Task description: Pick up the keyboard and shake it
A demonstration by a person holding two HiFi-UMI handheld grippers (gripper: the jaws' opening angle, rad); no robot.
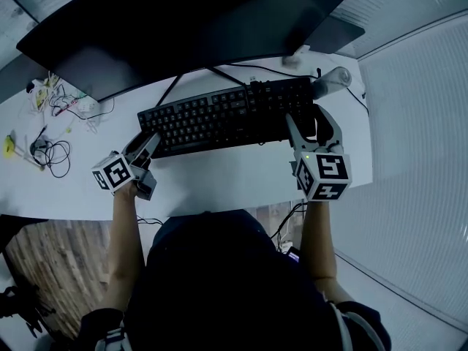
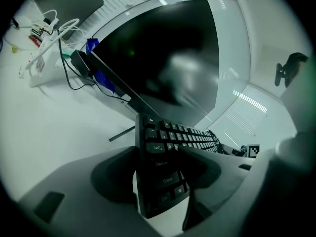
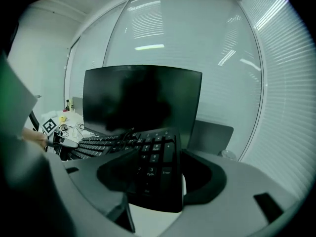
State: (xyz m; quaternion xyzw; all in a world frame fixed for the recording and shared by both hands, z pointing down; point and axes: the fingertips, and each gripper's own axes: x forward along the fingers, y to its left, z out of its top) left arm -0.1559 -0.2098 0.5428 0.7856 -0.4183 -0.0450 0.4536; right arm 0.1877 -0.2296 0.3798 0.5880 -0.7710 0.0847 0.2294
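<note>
A black keyboard (image 1: 227, 115) is held by its two ends above the white desk (image 1: 219, 178), slanting in front of the monitor. My left gripper (image 1: 150, 143) is shut on the keyboard's left end; in the left gripper view the jaws clamp the keyboard (image 2: 165, 181) across the Tab and Shift keys, the left gripper (image 2: 160, 167) pointing along the key rows. My right gripper (image 1: 307, 123) is shut on the right end. In the right gripper view the keyboard (image 3: 155, 154) has its number pad between the dark pads of the right gripper (image 3: 158, 174).
A wide curved black monitor (image 1: 183, 20) stands just behind the keyboard on thin legs. Tangled cables and a power strip (image 1: 62, 104) lie at the desk's left. A grey rounded object (image 1: 333, 81) sits near the keyboard's right end. Window blinds run along the right.
</note>
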